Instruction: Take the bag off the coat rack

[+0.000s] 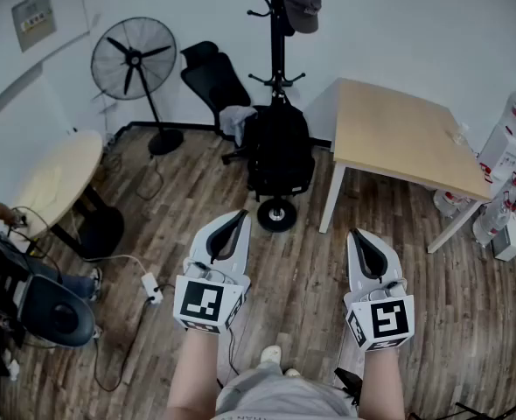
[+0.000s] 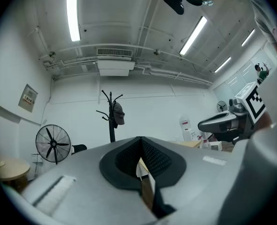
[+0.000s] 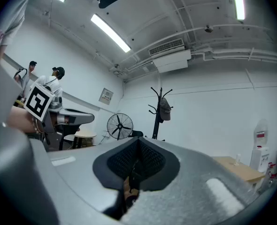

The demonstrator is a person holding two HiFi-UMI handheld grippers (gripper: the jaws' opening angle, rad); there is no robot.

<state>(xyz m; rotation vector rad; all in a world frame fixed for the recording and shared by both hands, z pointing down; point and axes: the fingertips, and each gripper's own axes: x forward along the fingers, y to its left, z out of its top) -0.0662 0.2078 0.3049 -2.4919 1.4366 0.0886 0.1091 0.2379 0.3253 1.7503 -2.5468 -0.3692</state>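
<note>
A black backpack hangs low on the black coat rack, above the rack's round base. A dark cap hangs from an upper hook. In the head view my left gripper and my right gripper are held side by side over the wooden floor, well short of the bag, both shut and empty. The left gripper view shows the coat rack with the cap far off beyond its closed jaws. In the right gripper view the coat rack stands equally distant.
A light wooden table stands right of the rack. A black office chair and a standing fan are left of it. A round table, a power strip with cables and water bottles line the sides.
</note>
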